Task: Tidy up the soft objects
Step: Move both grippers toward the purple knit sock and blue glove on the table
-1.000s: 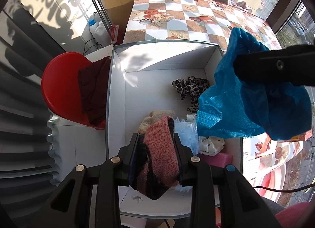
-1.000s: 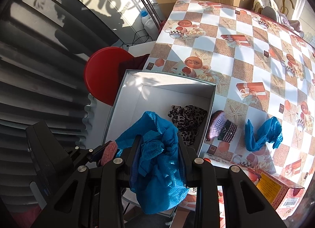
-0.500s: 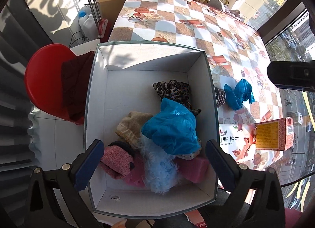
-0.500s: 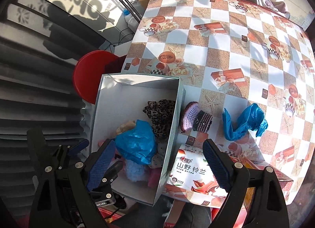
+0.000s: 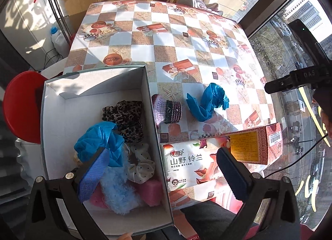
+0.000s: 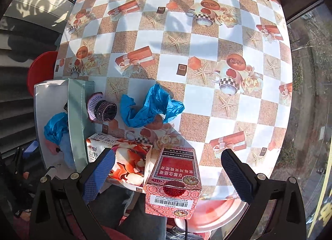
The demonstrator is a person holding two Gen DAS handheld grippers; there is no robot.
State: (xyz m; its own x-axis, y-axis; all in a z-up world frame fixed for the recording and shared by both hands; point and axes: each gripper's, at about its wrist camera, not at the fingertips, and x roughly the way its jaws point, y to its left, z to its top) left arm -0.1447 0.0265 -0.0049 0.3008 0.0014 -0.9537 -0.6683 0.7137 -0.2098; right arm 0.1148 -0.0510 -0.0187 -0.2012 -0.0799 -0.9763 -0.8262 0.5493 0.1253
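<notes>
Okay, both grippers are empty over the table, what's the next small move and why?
Probably lower the right gripper, its jaws opening with nothing between them, toward the crumpled blue cloth on the tablecloth. That cloth and the knitted purple piece beside it lie outside the white box, where the other soft things already sit.

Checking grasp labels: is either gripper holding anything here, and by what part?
Nothing is held. Left gripper is open and empty; right gripper's jaws are opening, nothing gripped between them.
</notes>
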